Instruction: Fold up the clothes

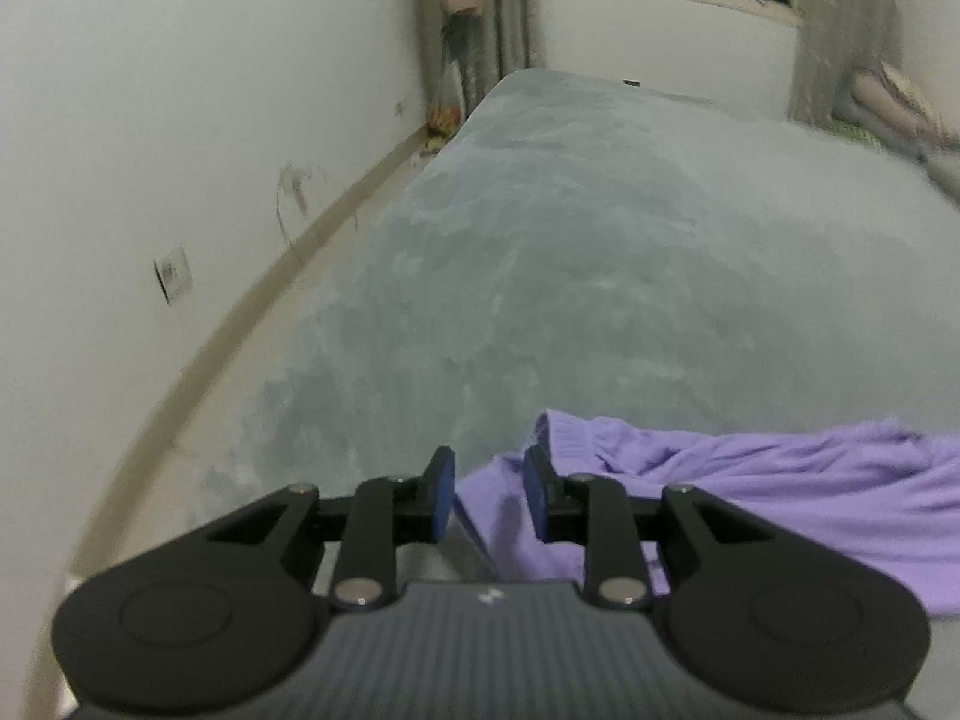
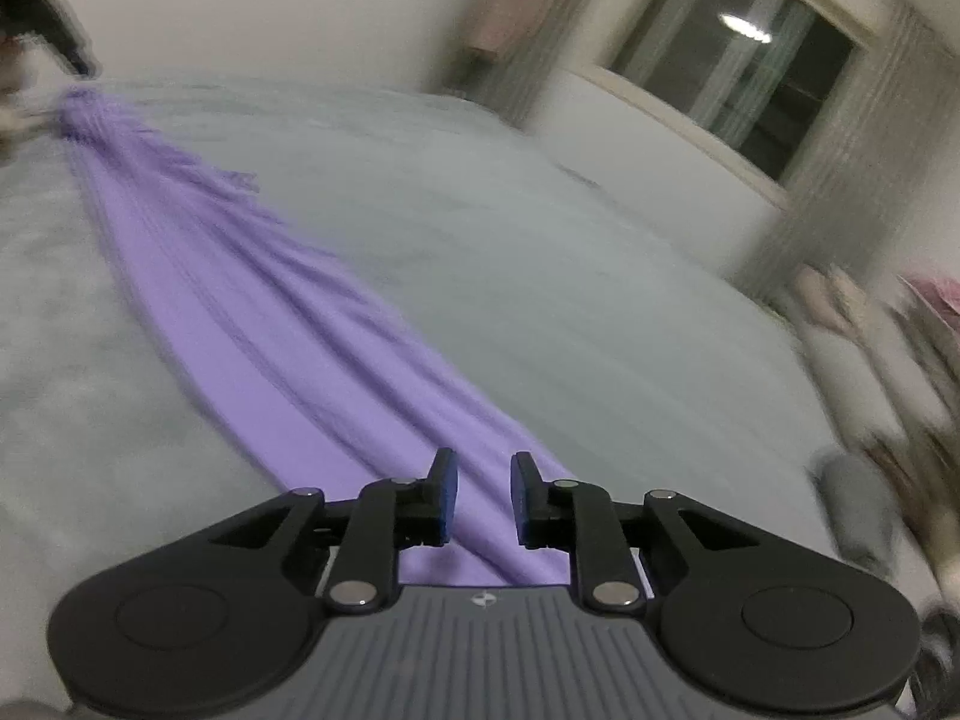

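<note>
Both grippers, left (image 1: 487,495) and right (image 2: 483,498), stand slightly open, gripping nothing, over the purple garment (image 2: 288,348) stretched flat on the bed (image 2: 540,276) for folding.

No legible text (only blur).

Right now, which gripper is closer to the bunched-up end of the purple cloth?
Left. The left gripper is right at the bunched end of the purple cloth; the right gripper is over the opposite end.
</note>
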The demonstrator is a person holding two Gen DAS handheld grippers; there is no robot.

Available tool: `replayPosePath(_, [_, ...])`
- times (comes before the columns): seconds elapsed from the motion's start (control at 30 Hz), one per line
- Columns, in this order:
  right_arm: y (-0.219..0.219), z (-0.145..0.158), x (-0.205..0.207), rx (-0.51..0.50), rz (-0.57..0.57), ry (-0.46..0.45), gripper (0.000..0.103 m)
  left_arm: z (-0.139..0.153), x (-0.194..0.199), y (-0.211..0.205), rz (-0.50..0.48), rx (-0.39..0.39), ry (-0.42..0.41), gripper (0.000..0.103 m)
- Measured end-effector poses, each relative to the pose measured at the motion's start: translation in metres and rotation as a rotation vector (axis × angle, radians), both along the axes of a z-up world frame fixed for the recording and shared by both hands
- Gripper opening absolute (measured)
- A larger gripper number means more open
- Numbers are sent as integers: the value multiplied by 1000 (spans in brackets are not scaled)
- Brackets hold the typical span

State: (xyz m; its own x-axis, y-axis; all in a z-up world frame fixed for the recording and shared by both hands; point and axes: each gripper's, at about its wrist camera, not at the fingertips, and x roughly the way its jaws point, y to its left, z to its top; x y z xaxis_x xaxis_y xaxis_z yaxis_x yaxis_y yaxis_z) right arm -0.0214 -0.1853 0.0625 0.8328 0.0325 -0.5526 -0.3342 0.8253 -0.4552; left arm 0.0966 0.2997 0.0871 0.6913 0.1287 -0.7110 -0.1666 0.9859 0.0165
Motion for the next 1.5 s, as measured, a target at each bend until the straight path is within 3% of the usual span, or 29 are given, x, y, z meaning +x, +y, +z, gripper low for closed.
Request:
replayPosePath(0.17, [61, -7, 18, -49, 193, 23, 18, 8, -16, 18, 78, -122, -60, 27])
replayPosePath(0.37, [144, 8, 62, 82, 415, 56, 19, 20, -39, 35, 154, -352, -172, 28])
replayPosePath(0.57, [264, 19, 108, 128, 693, 108, 24, 19, -51, 51, 189, -471, -255, 29])
replayPosePath(0.73, [350, 21, 151, 154, 875, 214, 24, 24, -71, 57, 231, -358, -320, 31])
replayPosePath(0.87, [403, 17, 177, 74, 988, 275, 26, 6, -63, 61, 228, -348, -260, 31])
replayPosePath(0.97, [427, 13, 190, -9, 1024, 307, 39, 3, -60, 67, 207, -369, -266, 31])
replayPosePath(1.03, [436, 6, 199, -46, 1024, 357, 60, 2, -60, 72, 210, -383, -271, 31])
replayPosePath(1.07, [441, 2, 202, -63, 1025, 383, 60, -1, -60, 74, 213, -388, -268, 31])
replayPosePath(1.17, [446, -7, 197, -103, 1050, 431, 55, -7, -58, 78, 225, -406, -254, 31])
replayPosePath(1.23, [449, -10, 189, -130, 1068, 416, 20, -8, -59, 77, 226, -408, -254, 31])
replayPosePath(1.33, [439, -3, 181, -115, 1053, 344, 20, -8, -60, 77, 222, -398, -257, 31])
replayPosePath(1.47, [415, 19, 181, 22, 1017, 277, 23, -9, -61, 76, 222, -394, -257, 31])
replayPosePath(1.5, [410, 21, 184, 44, 1016, 302, 26, -9, -62, 76, 226, -395, -257, 31])
